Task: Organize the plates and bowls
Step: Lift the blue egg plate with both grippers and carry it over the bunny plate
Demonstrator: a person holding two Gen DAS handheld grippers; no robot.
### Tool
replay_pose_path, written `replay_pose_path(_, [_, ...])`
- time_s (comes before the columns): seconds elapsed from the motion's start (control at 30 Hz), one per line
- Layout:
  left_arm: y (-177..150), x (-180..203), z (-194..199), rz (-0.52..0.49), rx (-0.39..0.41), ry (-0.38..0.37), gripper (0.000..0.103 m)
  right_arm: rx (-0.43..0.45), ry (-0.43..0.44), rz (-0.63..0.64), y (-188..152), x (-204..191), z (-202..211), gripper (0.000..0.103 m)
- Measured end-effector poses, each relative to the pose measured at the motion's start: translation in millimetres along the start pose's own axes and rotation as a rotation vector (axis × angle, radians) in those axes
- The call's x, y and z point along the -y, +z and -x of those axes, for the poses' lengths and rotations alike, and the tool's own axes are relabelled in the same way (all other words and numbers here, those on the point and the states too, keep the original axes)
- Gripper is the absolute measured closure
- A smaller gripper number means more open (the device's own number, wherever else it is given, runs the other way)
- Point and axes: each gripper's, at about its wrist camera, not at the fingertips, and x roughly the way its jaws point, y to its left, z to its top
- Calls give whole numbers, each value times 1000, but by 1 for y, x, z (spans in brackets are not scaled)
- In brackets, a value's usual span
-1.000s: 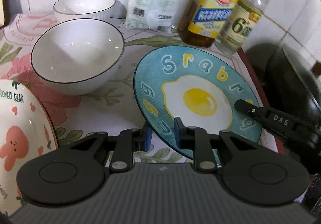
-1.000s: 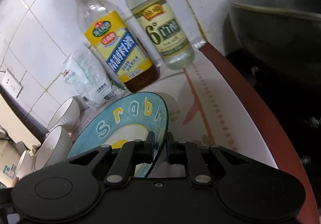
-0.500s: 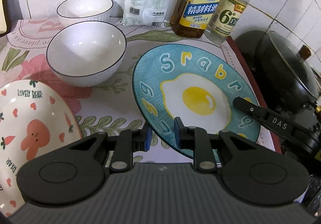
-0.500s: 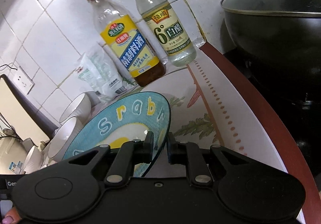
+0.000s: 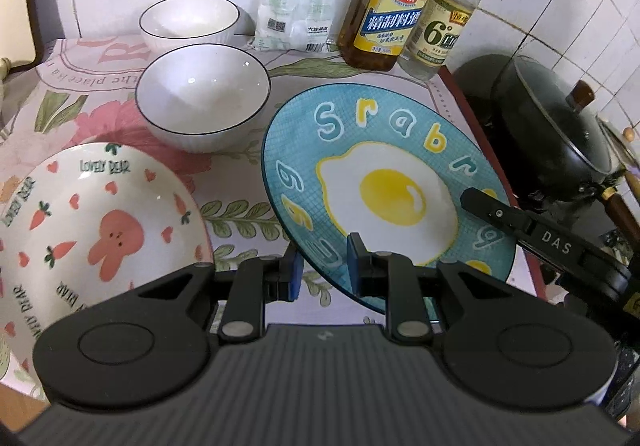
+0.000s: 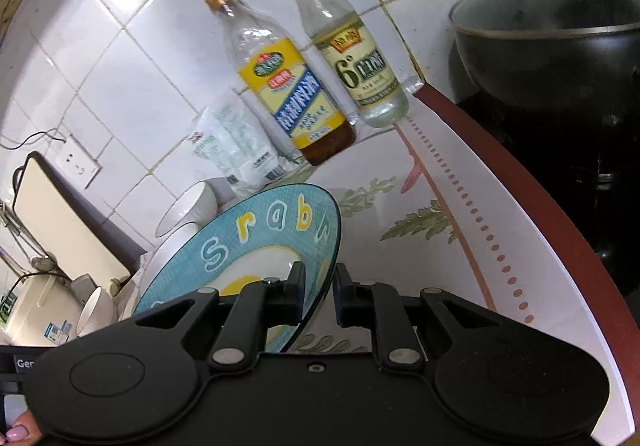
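In the left wrist view, the blue egg plate [image 5: 384, 186] is seen tilted above the table [image 5: 248, 150], its near rim pinched by the left tongs [image 5: 322, 266], its right rim by the right tongs [image 5: 476, 200]; the bear plate [image 5: 92, 230] and two bowls [image 5: 202, 96] are shown only here. In the right wrist view, the plate [image 6: 260, 242] is seen almost edge-on, clamped in the right tongs [image 6: 318, 280].

The pink bear plate [image 5: 92, 230] left of the left gripper [image 5: 322, 272] runs off the frame edge; the gripper body hides the blue plate [image 5: 384, 182]'s near rim.
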Motion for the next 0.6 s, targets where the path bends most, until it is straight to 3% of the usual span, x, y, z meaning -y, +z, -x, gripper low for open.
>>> replay_pose_path(0.6, [-22,-50,91,15,61,-10,82,-3,58,48,-18,-80,38,83])
